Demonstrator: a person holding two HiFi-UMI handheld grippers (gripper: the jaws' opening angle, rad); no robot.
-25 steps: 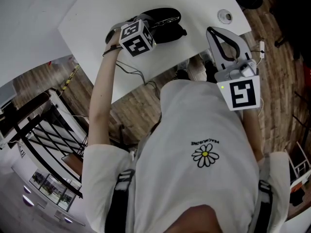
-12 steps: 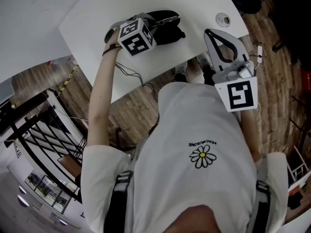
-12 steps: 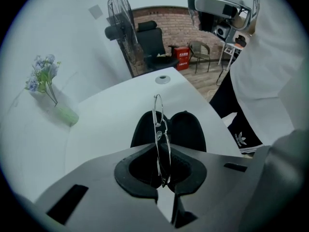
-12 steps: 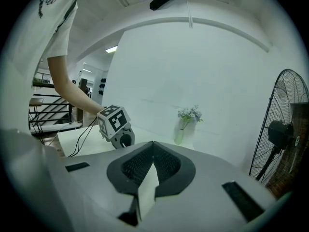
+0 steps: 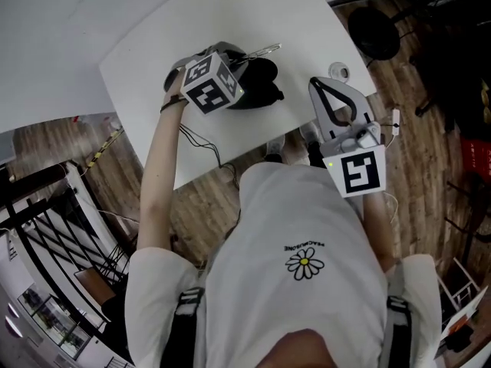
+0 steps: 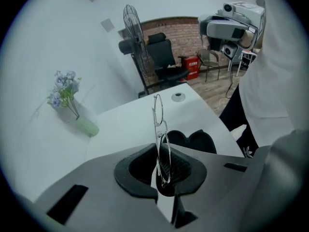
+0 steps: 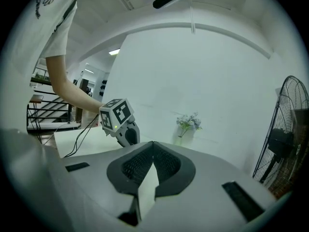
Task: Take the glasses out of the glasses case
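Lifted since a second ago, the left gripper (image 6: pixel 162 170) now hangs above the case (image 5: pixel 261 90) instead of down at it, and the glasses (image 6: pixel 160 129) have come up with it. The white table (image 5: pixel 230 21) carries the black case, which lies open just below that gripper. The right gripper (image 7: pixel 153 149) hovers at the table's near edge, well apart from the case, its jaws together with nothing between them. The left gripper's jaws are pinched narrow on the thin wire glasses, which stick up edge-on between the pads, clear of the case.
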